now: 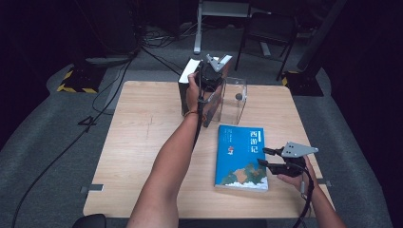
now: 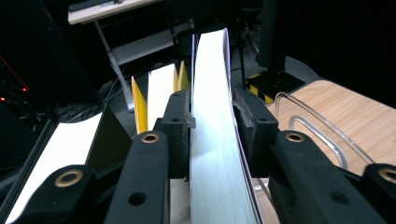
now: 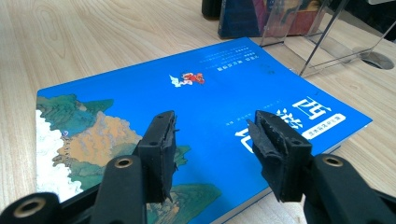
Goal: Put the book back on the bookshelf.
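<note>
At the far edge of the bench we have our left gripper up at a row of upright books beside a clear acrylic stand. In the left gripper view its jaws sit on either side of the white page edge of one standing book; the left pad lies against the pages, while a thin gap shows at the right pad, so we take the jaws as narrow about the book and not pressing on it. To the right, a blue book lies flat, cover up, near the bench's front. Further right, our right gripper hovers just beside that book's right edge, its jaws moderately apart with nothing between them, the blue cover showing under them.
</note>
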The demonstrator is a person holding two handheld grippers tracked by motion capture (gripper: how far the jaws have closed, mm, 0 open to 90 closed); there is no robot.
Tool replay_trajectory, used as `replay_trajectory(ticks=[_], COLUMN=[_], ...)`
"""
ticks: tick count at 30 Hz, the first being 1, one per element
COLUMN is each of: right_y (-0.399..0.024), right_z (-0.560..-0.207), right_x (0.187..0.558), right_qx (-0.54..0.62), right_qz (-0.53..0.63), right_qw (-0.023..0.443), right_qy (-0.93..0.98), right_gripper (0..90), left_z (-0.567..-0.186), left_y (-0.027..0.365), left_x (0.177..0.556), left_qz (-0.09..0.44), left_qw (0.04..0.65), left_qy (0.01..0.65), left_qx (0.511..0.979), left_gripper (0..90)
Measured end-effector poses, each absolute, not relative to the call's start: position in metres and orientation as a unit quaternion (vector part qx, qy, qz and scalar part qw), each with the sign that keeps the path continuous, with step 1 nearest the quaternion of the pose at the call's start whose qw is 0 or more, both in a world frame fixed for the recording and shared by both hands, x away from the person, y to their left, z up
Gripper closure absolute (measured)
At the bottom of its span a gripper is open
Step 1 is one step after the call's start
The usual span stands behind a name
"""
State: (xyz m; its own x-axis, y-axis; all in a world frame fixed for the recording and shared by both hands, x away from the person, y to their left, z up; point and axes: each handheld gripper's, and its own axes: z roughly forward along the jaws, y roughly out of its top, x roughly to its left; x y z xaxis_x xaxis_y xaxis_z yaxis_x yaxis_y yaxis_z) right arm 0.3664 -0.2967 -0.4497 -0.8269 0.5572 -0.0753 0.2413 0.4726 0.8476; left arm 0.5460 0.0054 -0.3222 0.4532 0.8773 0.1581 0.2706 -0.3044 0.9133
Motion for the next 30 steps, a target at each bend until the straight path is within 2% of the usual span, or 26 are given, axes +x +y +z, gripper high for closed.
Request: replay_trajectory(ticks=[4,30], right_y=[-0.296,-0.297], right_z=[-0.450,-0.449], right_x=[0.366,0.367], right_qx=[0.235,0.247], right_qz=[0.452,0.451], right_qw=[0.173,0.181], right_qy=[0.843,0.838], right_gripper=[49.4,46.4], left_z=[-0.322,-0.316], left_y=[0.010,0.031], left_x=[0.542,0.494], left_qz=[0.334,0.330], left_qw=[0.450,0.456], left_qy=[0.395,0.323], left_qx=[0.728,0.761], left_gripper=[62.3,56.6])
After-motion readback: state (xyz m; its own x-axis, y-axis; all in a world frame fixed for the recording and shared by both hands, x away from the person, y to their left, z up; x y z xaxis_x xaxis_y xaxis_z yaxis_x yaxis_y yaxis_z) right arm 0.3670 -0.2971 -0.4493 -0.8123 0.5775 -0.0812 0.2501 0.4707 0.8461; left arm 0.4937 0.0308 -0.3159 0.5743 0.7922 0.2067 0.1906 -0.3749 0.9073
